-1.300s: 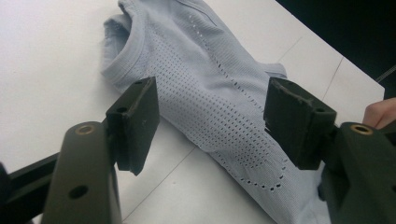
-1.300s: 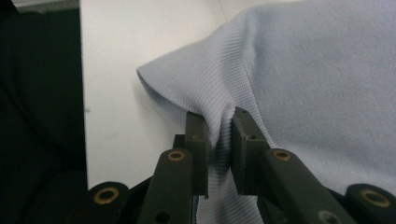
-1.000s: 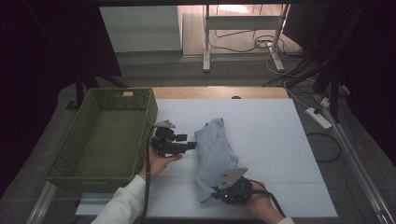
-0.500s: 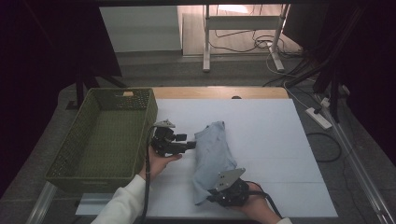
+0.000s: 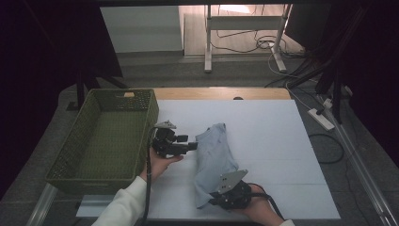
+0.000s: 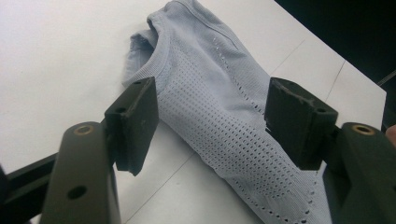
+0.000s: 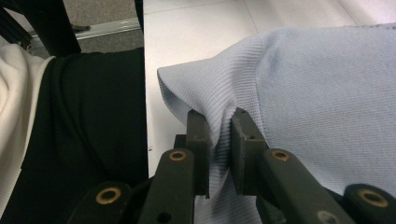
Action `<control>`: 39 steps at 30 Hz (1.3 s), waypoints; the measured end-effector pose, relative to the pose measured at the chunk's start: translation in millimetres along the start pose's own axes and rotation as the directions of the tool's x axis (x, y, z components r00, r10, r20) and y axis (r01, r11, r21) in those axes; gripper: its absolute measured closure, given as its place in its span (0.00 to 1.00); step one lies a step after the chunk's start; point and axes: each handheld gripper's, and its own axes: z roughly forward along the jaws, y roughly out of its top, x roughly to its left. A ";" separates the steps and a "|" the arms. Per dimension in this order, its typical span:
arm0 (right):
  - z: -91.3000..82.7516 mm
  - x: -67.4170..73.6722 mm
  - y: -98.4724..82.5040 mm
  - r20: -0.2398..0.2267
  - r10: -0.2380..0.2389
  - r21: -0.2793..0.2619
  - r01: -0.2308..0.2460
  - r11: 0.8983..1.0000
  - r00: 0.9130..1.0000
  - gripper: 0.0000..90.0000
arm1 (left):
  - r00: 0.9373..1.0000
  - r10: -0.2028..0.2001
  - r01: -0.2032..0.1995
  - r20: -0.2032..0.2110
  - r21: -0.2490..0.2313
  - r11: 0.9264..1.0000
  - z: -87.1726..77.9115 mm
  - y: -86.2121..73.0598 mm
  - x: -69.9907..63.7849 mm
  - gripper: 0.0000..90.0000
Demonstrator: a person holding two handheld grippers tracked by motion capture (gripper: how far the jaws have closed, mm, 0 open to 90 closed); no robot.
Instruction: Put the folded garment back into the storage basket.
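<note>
On the white tabletop (image 5: 282, 141), my right gripper (image 5: 221, 194) pinches the near end of the pale blue shirt (image 5: 214, 155), whose length runs away from me, while my left gripper (image 5: 190, 146) waits with jaws apart beside its far end.

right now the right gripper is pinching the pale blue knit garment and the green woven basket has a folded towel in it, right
Not quite: the green woven basket holds nothing, as the high view shows. The right gripper does pinch the pale blue knit garment.

Garment (image 5: 214, 153) lies on table (image 5: 273, 141), right of basket (image 5: 106, 136).
</note>
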 end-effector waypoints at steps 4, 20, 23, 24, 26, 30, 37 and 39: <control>1.8 -1.0 0.4 -0.004 0.001 0.006 -0.001 1.000 1.000 0.88 | 1.000 -0.002 0.002 0.006 -0.001 1.000 1.1 0.3 0.7 0.38; 1.0 -2.3 -0.5 -0.009 0.019 0.001 -0.019 1.000 1.000 0.88 | 1.000 -0.023 0.023 -0.015 -0.003 1.000 19.6 9.7 8.5 0.37; 0.8 -1.1 -2.0 -0.005 0.023 -0.001 -0.023 1.000 1.000 0.88 | 0.999 -0.034 0.034 -0.028 -0.003 0.999 27.8 15.3 10.3 0.36; 0.6 -0.8 -2.8 -0.002 0.023 -0.003 -0.023 1.000 1.000 0.88 | 0.999 -0.038 0.038 -0.034 -0.004 0.999 30.7 16.8 10.8 0.35; -0.3 0.0 -4.0 -0.003 0.024 -0.003 -0.024 1.000 1.000 0.88 | 0.998 -0.047 0.047 -0.043 0.002 0.999 37.1 20.6 12.0 0.34; -1.4 2.3 -4.7 -0.001 0.016 0.001 -0.016 1.000 1.000 0.88 | 0.997 -0.048 0.049 -0.058 0.007 0.999 45.5 28.4 12.3 0.34; -3.4 5.1 -6.3 -0.005 0.013 -0.002 -0.014 1.000 1.000 0.88 | 0.995 -0.064 0.066 -0.082 0.015 0.998 60.2 38.8 13.9 0.33; -3.4 6.0 -6.2 -0.006 0.012 0.000 -0.012 1.000 1.000 0.88 | 0.994 -0.059 0.062 -0.092 0.025 0.998 65.6 41.4 15.0 0.33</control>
